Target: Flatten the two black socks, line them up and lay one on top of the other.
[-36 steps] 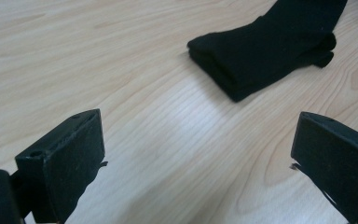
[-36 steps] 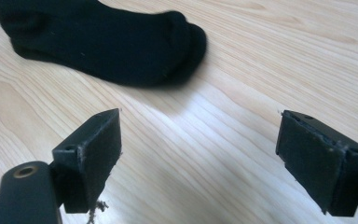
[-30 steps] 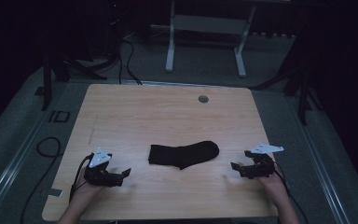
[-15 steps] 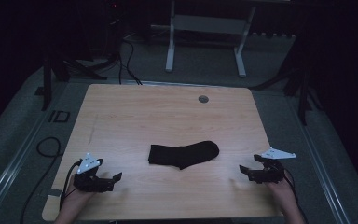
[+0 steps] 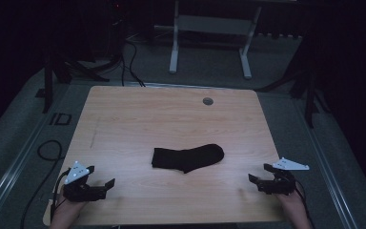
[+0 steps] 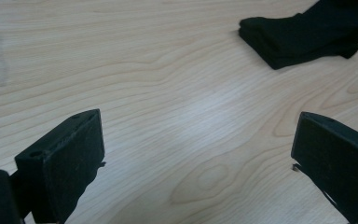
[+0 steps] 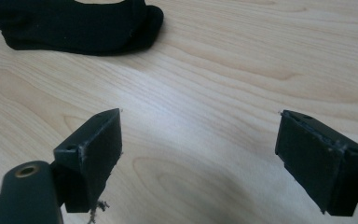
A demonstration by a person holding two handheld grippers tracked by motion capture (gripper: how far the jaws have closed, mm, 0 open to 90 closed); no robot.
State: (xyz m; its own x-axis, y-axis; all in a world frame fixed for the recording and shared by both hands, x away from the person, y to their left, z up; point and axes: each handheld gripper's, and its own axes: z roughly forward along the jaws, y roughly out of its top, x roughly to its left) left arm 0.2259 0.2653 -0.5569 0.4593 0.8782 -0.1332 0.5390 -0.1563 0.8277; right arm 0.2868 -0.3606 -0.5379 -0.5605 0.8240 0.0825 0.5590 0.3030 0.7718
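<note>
A black sock [image 5: 188,158] lies flat near the middle of the wooden table [image 5: 171,114], folded over on itself. My left gripper [image 5: 101,182] rests low at the front left corner, open, with bare wood between its jaws. In the left gripper view the sock [image 6: 307,35] lies far off at the upper right. My right gripper [image 5: 260,174] sits at the front right, also open and holding nothing. The right gripper view has the sock's toe end [image 7: 79,25] at the upper left, well beyond the jaws.
A small round grey grommet [image 5: 208,101] is set into the table near its far edge. A white-legged stand [image 5: 209,43] and cables [image 5: 128,52] lie on the floor behind the table. A dark cable [image 5: 47,152] loops on the floor at the left.
Both grippers have drawn back from the sock toward the table's front corners, the left one leftward and the right one rightward. The sock has not moved.
</note>
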